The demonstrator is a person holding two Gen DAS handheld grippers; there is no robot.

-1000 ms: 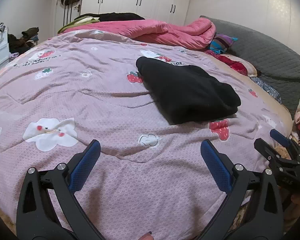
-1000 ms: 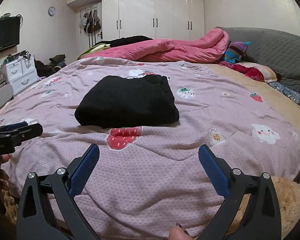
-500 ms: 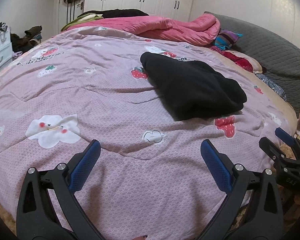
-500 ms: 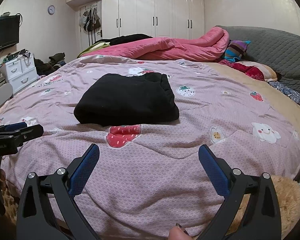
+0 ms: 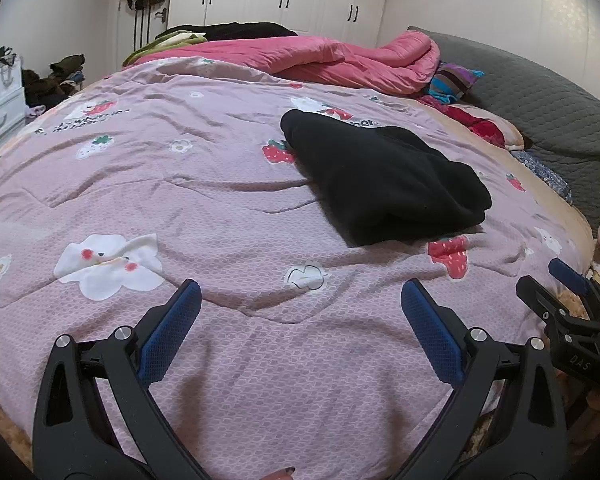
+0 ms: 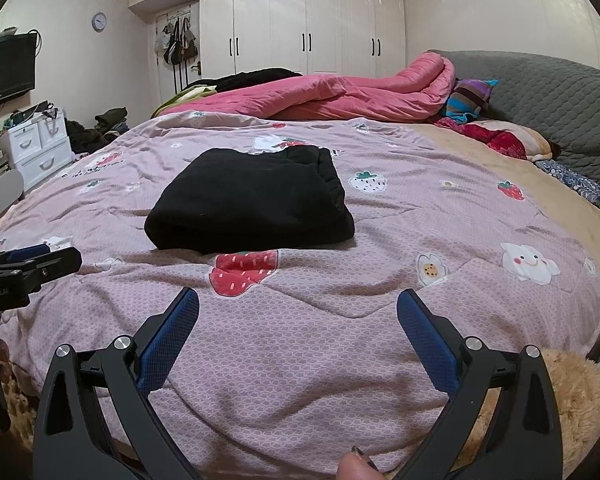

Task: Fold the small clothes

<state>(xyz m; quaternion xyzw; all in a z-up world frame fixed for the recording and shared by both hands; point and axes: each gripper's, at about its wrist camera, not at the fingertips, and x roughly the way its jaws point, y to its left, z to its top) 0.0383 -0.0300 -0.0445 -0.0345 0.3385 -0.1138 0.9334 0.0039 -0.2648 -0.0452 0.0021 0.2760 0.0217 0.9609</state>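
— Left wrist view: what do you have?
— Your left gripper point(image 5: 300, 312) is spread wide, grasping nothing. 1 black garment point(image 5: 384, 180) lies folded into a thick, compact bundle on the pink quilt point(image 5: 204, 184), well ahead and to the right. Your right gripper point(image 5: 556, 280) shows at the edge.
— Right wrist view?
— Your right gripper point(image 6: 298, 316) is also released and empty. The same 1 black garment point(image 6: 252, 200) sits flat ahead on the quilt point(image 6: 420, 216), its folded edge nearest you. 1 rumpled pink duvet point(image 6: 340, 92) lies behind it.

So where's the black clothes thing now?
The folded black garment lies mid-bed on the pink strawberry quilt, centre-left in the right wrist view, just beyond a big strawberry print.
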